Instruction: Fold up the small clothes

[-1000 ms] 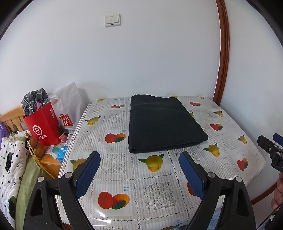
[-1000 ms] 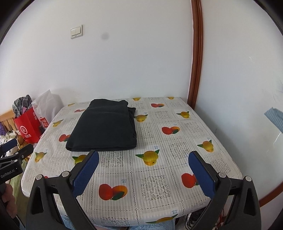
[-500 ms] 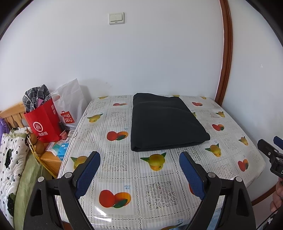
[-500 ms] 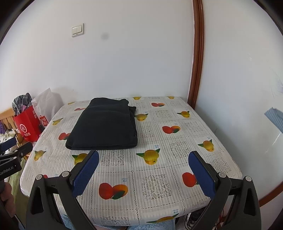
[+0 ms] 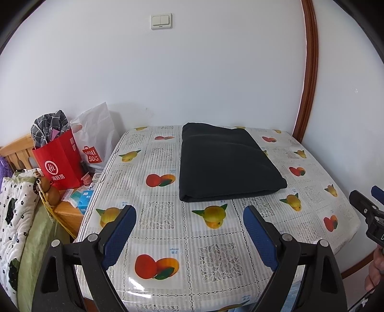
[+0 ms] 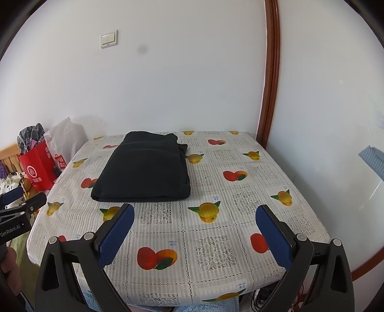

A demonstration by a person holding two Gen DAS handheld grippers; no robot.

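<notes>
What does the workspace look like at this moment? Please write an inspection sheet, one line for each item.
Surface: table with a fruit-print plastic cloth, set in a wall corner.
Job's things: one black garment, folded into a neat rectangle, lying flat toward the back of the table.
Clutter: nothing seen on the table beside the garment.
Grippers: left gripper and right gripper both above the near edge, jaws wide open, nothing between them.
Cables: dark cords under the table's near right corner.
Surroundings: red paper bag and white bag left of the table; light switch on the wall.
</notes>
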